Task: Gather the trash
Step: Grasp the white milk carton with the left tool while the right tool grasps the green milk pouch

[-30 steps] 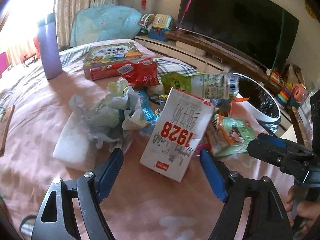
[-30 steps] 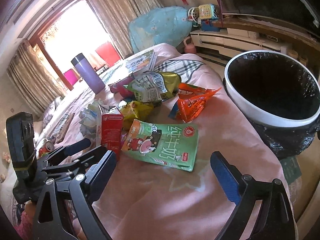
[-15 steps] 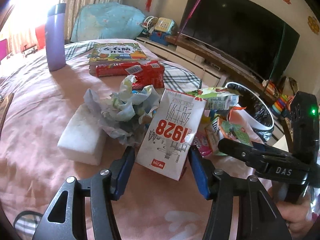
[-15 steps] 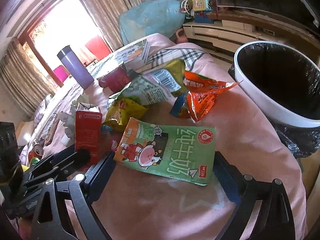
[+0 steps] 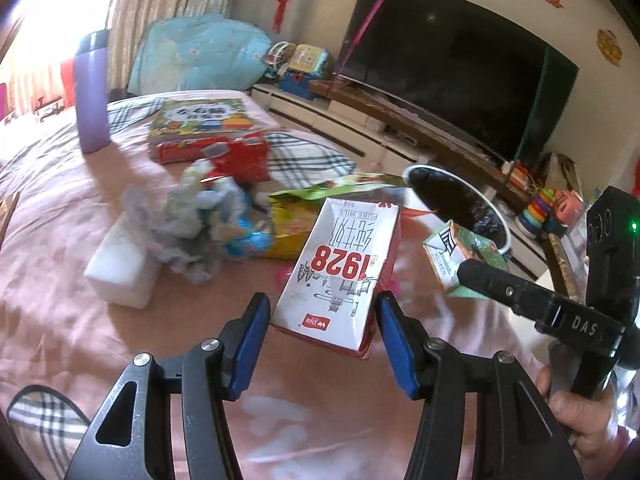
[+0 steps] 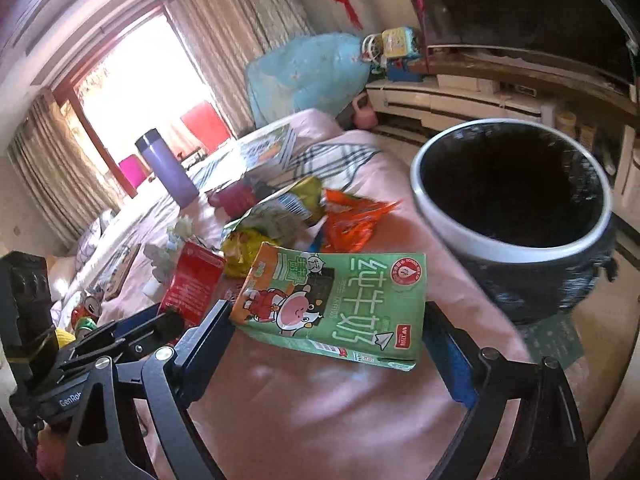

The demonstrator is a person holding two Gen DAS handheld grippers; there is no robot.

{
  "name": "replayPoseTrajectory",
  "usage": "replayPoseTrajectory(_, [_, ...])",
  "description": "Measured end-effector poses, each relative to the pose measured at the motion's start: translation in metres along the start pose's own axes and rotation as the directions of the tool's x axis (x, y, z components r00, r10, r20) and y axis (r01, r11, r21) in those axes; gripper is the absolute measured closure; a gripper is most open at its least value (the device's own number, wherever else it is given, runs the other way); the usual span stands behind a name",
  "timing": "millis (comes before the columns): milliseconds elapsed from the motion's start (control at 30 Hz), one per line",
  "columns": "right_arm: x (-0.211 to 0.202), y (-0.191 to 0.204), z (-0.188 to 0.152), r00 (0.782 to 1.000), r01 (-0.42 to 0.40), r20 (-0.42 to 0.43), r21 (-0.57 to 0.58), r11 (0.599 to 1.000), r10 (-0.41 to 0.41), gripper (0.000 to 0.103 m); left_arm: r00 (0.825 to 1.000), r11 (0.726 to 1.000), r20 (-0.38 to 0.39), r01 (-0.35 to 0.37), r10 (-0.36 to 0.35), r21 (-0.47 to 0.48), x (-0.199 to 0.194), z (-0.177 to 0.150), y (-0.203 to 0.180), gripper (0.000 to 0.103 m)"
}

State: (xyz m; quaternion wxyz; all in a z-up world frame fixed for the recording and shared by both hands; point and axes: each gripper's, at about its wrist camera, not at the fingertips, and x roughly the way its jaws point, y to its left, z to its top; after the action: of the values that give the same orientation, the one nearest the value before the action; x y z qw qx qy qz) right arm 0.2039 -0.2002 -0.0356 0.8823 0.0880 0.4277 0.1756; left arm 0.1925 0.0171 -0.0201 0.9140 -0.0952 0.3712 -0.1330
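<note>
My left gripper (image 5: 320, 320) is shut on a white and red "1928" milk carton (image 5: 340, 268), holding it by its lower end above the pink bedspread. My right gripper (image 6: 328, 320) is shut on a green milk carton (image 6: 340, 304), lifted off the bed; that carton also shows in the left wrist view (image 5: 460, 256). A white-rimmed bin with a black liner (image 6: 512, 184) stands just right of the bed; it also shows in the left wrist view (image 5: 460, 196). Crumpled tissues (image 5: 188, 220), a yellow-green wrapper (image 6: 276, 212) and an orange wrapper (image 6: 352, 220) lie on the bed.
A purple flask (image 5: 92, 92), a picture book (image 5: 204, 120), a red packet (image 5: 240, 156) and a white block (image 5: 120, 268) sit further up the bed. A TV on a low cabinet (image 5: 452, 68) stands beyond the bin. A can (image 6: 86, 308) lies at the left.
Both grippers closed around their cartons and lifted them off the bed. The left jaws narrowed onto the 1928 carton; the right jaws narrowed onto the green carton.
</note>
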Motion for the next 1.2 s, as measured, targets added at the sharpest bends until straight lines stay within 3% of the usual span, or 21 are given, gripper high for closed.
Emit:
replayPoseTrajectory(467, [-0.045,-0.050,0.007,0.996,0.018,0.083,0.077,0.997,-0.024,0.010,0.999,0.996,-0.001,0.044,-0.044,0.075,0.007,0.005,-0.045,0.051])
replayPoseTrajectory(1200, [-0.048,-0.106,0.036,0.992,0.063,0.100,0.108,0.992,-0.073,0.010,0.996,0.987,0.032,0.076,-0.082,0.139,0.049,0.047,-0.100,0.051])
